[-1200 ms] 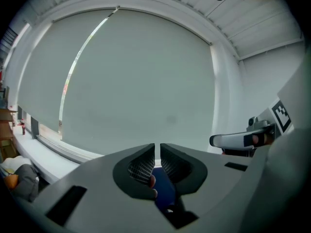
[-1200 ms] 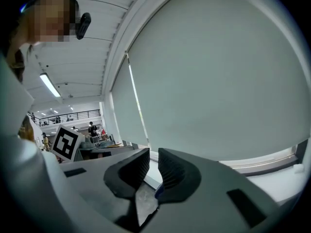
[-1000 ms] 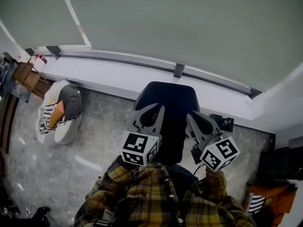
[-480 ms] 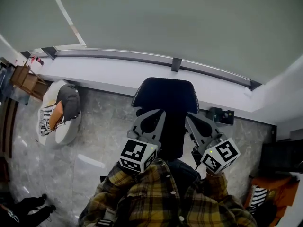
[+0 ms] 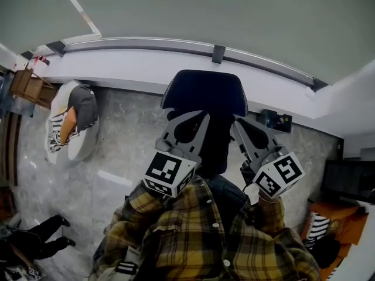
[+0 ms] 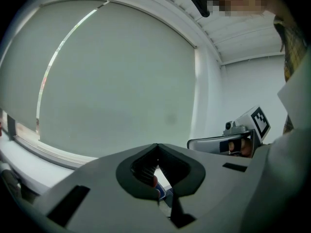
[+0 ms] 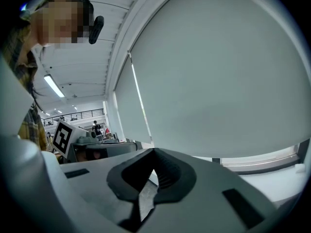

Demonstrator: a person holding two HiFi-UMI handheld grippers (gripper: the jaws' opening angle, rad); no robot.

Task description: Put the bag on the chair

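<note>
— Where is the bag to be found?
— A dark mass [image 5: 215, 151] is seen on the chair [image 5: 205, 92], just below its backrest. Whether this is the bag or the seat itself cannot be told.
— How is it placed relative to the tools?
— It is flanked. The left hand-held gripper [image 5: 201, 120] is held at the chair's left edge and the right hand-held gripper [image 5: 240, 129] at its right edge, with both tips pointed toward the backrest. Contact with the mass cannot be made out.
— And the jaws?
— Both pairs are closed tip to tip, with nothing clamped. A small red and blue scrap [image 6: 158, 188] is glimpsed through the left one's gap, unidentified.
— What else is noted around the chair?
— A white window ledge [image 5: 129, 69] runs behind it. On the grey floor [image 5: 129, 151] to its left, a white round seat [image 5: 75, 154] carries grey and orange things.
</note>
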